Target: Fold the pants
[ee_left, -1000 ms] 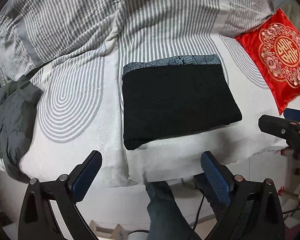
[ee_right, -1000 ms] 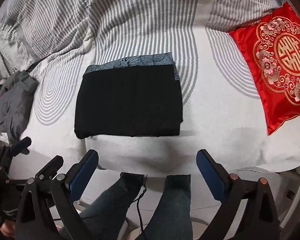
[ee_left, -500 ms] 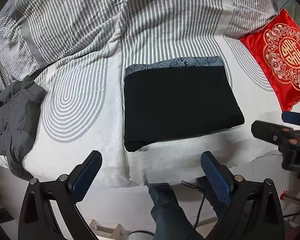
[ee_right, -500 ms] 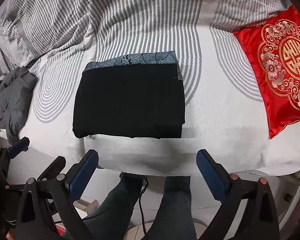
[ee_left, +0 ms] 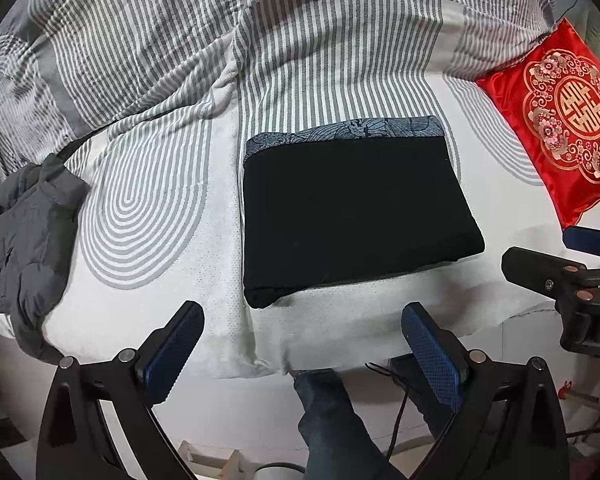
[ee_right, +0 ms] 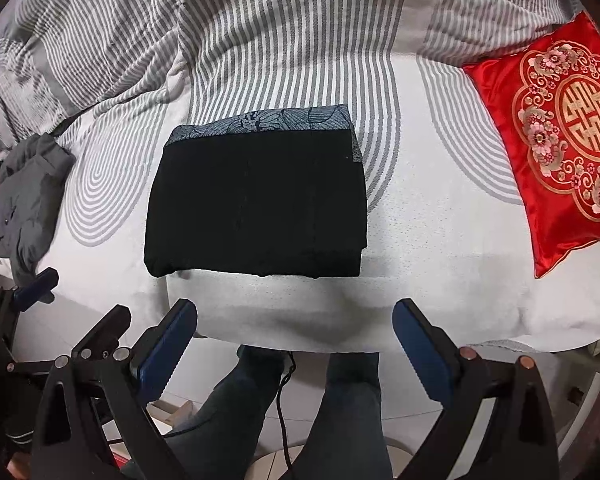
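Neatly folded black pants (ee_left: pixel 352 212) lie flat, patterned waistband (ee_right: pixel 260 122) showing

Both wrist cams look down—share bed (ee_left: pixel 148 320) (pulled back).

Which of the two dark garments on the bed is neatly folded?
The black pants with the patterned grey band, a flat rectangle mid-bed. The grey jacket lies crumpled at the left edge.

The only sign that could be read was a gold double-happiness character (囍), ringed by a scalloped gold border with pink flowers, on the red cushion (ee_left: pixel 556 120) (ee_right: pixel 568 136) lying on the bed, while no other writing, brand or number was legible.
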### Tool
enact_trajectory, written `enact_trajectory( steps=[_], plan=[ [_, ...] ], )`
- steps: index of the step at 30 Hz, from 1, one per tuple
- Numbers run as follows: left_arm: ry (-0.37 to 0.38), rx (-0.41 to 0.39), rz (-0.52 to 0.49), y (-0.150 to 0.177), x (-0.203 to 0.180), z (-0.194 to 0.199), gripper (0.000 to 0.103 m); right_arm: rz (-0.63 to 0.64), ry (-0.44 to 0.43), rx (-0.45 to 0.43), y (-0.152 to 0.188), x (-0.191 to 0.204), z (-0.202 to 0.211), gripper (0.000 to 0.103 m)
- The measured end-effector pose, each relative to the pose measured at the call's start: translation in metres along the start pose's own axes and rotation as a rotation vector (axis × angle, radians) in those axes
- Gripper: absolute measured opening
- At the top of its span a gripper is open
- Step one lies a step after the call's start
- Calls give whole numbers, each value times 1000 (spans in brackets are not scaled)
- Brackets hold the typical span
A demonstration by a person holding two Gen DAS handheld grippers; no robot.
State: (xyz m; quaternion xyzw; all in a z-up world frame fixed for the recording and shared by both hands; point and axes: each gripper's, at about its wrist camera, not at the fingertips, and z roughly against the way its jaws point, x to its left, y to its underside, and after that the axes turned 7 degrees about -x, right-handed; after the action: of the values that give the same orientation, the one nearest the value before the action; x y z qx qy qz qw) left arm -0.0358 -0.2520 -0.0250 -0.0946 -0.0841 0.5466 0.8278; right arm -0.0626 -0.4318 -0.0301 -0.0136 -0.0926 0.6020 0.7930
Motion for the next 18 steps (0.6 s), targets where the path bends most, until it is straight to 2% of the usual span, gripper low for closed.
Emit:
enact_trajectory(
  steps=[18],
  plan=[
    [0,-14,3,1,2,4,100,14,2,-3,2,4,1,99]
  ],
)
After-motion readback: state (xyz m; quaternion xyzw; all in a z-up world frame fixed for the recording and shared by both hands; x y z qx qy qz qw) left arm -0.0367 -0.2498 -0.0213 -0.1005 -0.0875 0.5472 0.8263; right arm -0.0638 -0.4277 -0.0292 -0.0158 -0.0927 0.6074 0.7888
